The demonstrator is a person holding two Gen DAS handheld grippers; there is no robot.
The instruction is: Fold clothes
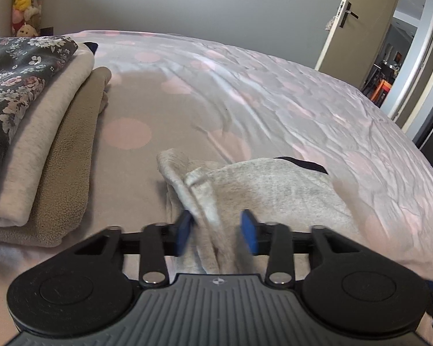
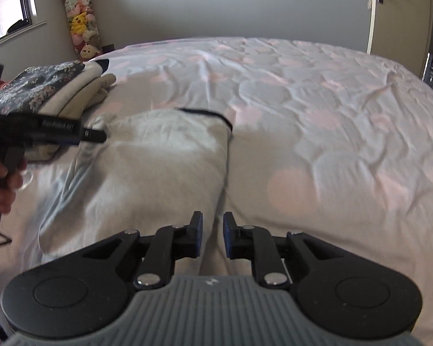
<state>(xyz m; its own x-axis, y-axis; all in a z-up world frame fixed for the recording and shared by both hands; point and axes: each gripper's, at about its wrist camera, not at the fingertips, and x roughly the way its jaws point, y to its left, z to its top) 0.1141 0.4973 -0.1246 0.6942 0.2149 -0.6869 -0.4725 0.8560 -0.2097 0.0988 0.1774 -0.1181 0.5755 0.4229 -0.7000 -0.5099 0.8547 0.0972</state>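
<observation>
A light grey garment [image 1: 274, 184] with a black trim [image 1: 303, 163] lies on the bed. In the left wrist view my left gripper [image 1: 216, 230] has a raised fold of the garment's corner between its blue pads [image 1: 184, 230], which hold it. The right wrist view shows that same left gripper [image 2: 96, 135] at the garment's [image 2: 158, 167] far left corner, carried by a hand [image 2: 3, 190]. My right gripper [image 2: 213, 232] hovers at the garment's near right edge. Its jaws stand slightly apart, with the fold's edge running into the narrow gap.
A stack of folded clothes [image 1: 43, 132], floral piece on top, sits on the bed's left side [image 2: 52, 89]. The bedspread [image 2: 332, 115] with pink dots stretches right. Plush toys [image 2: 80, 23] hang in the far corner. An open door [image 1: 358, 28] stands beyond the bed.
</observation>
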